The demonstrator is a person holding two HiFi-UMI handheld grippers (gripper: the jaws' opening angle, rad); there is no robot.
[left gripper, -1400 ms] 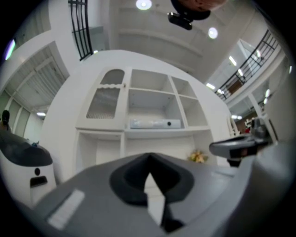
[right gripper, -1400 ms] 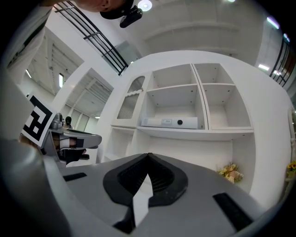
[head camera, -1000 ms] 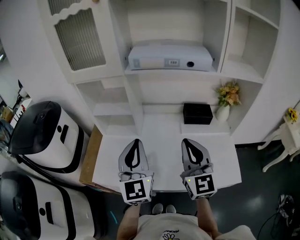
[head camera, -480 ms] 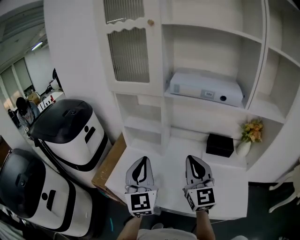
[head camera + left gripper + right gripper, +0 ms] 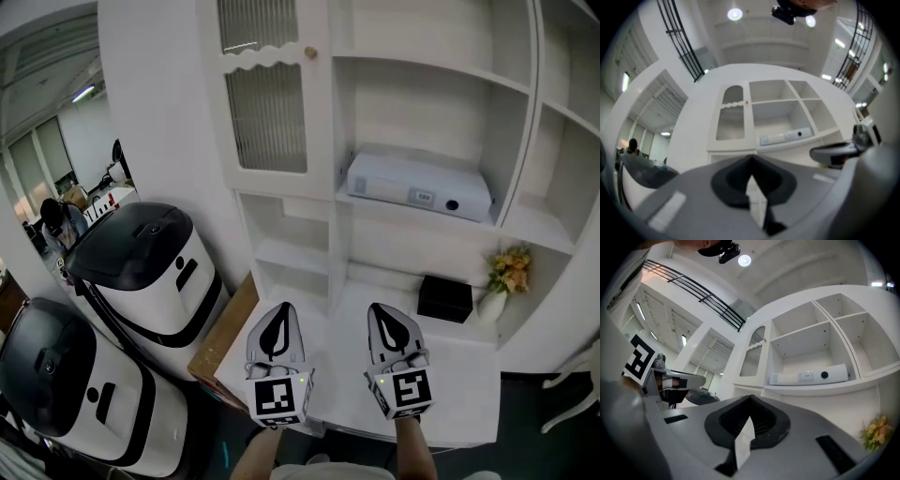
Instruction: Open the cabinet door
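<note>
The cabinet door (image 5: 267,103) is a white frame with ribbed glass, at the shelf unit's upper left, and it stands closed. Its small round knob (image 5: 310,53) sits at the right edge, near the top. Both grippers hover side by side over the white counter (image 5: 459,380), well below the door and apart from it. My left gripper (image 5: 279,309) is shut with nothing in it, and my right gripper (image 5: 382,307) is likewise shut and empty. The left gripper view shows the door (image 5: 731,117) ahead above the closed jaws. It appears again in the right gripper view as the door (image 5: 752,355).
A white flat device (image 5: 417,187) lies on the middle shelf. A black box (image 5: 444,298) and a vase of flowers (image 5: 506,272) stand at the counter's back right. Two white-and-black machines (image 5: 150,272) stand left of the cabinet, beside a brown board (image 5: 220,337).
The head view has swung up and left, bringing the door and knob into full sight. Both grippers have risen a little toward the cabinet and stay shut.
</note>
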